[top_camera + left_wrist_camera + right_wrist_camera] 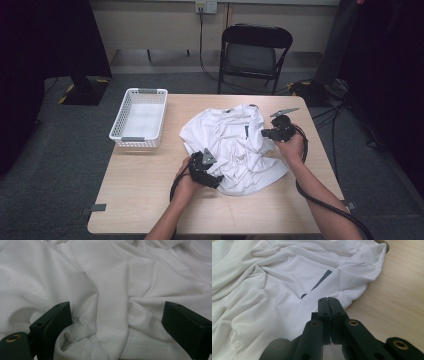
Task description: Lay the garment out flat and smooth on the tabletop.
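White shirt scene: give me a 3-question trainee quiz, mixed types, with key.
1. True or false: the left gripper has its jaws spread wide over the white shirt.
2. The white basket stands: A) on the shirt B) at the table's far left, apart from the shirt C) on the chair.
3. Fill in: in the right gripper view, the right gripper has its jaws pressed ____.

Key: 1 true; 2 B; 3 together, and whether cloth is pinched cannot be told.

The shirt (pixel 235 145) is plain white with a dark grey-blue patch (pixel 322 281). Both grippers, left (pixel 216 179) and right (pixel 266 133), are black. The basket (pixel 120 131) is white; the tabletop (pixel 150 185) is pale wood-grain.
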A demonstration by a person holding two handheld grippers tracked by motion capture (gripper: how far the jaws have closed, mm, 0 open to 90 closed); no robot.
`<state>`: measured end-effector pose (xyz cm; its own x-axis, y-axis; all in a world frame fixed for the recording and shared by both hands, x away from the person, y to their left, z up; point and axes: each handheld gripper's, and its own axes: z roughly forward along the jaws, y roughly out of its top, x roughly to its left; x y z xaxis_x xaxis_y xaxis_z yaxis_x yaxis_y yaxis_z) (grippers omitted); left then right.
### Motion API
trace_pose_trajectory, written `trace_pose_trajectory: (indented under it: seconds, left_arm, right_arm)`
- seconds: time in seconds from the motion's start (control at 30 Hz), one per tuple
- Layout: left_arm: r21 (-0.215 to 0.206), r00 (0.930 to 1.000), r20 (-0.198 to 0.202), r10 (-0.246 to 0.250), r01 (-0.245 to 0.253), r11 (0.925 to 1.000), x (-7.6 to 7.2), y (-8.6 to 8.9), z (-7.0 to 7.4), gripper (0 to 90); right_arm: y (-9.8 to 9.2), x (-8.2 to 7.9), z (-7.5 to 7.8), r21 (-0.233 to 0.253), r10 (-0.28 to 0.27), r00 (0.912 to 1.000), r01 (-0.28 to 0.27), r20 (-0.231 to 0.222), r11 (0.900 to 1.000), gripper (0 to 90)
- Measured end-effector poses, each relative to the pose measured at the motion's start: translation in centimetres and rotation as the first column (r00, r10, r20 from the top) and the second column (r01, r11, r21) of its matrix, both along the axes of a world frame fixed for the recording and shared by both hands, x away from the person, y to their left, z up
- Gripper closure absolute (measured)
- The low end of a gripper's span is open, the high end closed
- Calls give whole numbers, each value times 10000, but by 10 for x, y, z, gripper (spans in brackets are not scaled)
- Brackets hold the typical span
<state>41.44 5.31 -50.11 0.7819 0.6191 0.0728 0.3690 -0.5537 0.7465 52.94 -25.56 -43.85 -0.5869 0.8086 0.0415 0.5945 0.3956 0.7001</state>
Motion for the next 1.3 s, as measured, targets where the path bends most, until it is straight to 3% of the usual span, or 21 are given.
trace_pose_trajectory:
  seconds: [0.17,0.43,0.63,0.67,0.7,0.73,0.8,0.83,0.87,0.9,0.97,1.0,1.07,1.1,1.2,1.3]
  left_arm:
    - [-4,10000,0,0,0,10000,0,0,0,88]
    - [-3,10000,-1,0,0,10000,0,0,0,88]
    - [-2,10000,-4,-2,2,10000,0,0,0,89]
    - [-2,10000,-5,-1,1,10000,0,0,0,88]
    - [0,10000,0,-2,2,10000,0,0,0,89]
    - [0,10000,0,0,0,10000,0,0,0,89]
    - [2,10000,-1,0,0,10000,0,0,0,89]
    - [2,10000,-1,-1,1,10000,0,0,0,89]
    - [1,10000,-5,-1,1,10000,0,0,0,89]
    - [-3,10000,-13,-13,13,10000,0,0,0,88]
    - [-7,10000,-19,-16,16,10000,0,0,0,88]
    - [-7,10000,-16,-18,18,10000,0,0,0,88]
    - [-5,10000,-15,-19,19,10000,0,0,0,89]
    - [-9,10000,-14,-14,14,10000,0,0,0,89]
    - [-6,10000,-8,-14,14,10000,0,0,0,88]
    - [-4,10000,0,0,0,10000,0,0,0,88]
  right_arm:
    - [-12,-1,7,237,-251,9997,249,80,9994,884]
    - [-53,-1,20,375,-846,9960,835,275,9958,885]
    - [-98,7,29,-102,-1692,9847,1698,424,9854,888]
    - [-109,10,30,-333,-2048,9774,2066,519,9779,888]
    - [-122,14,30,-500,-2584,9643,2613,578,9640,887]
    - [-138,18,29,-545,-3192,9462,3219,533,9452,881]
    - [-164,19,23,-653,-4374,8982,4395,447,8959,814]
    - [-172,17,20,-431,-4693,8817,4713,495,8809,773]
    - [-177,13,16,-273,-4907,8695,4926,575,8698,742]
    - [-179,9,13,-18,-4952,8669,4961,569,8683,739]
    - [-172,2,4,107,-4399,8972,4399,376,8980,700]
    - [-166,-3,0,269,-4234,9049,4226,435,9059,693]
    - [-151,-13,-9,687,-3612,9323,3591,201,9308,640]
    - [-142,-19,-13,725,-3407,9400,3384,206,9382,589]
    - [-116,-41,-24,1496,-2641,9645,2608,27,9537,503]
    - [-90,-65,-33,1642,-1881,9821,1850,33,9689,421]
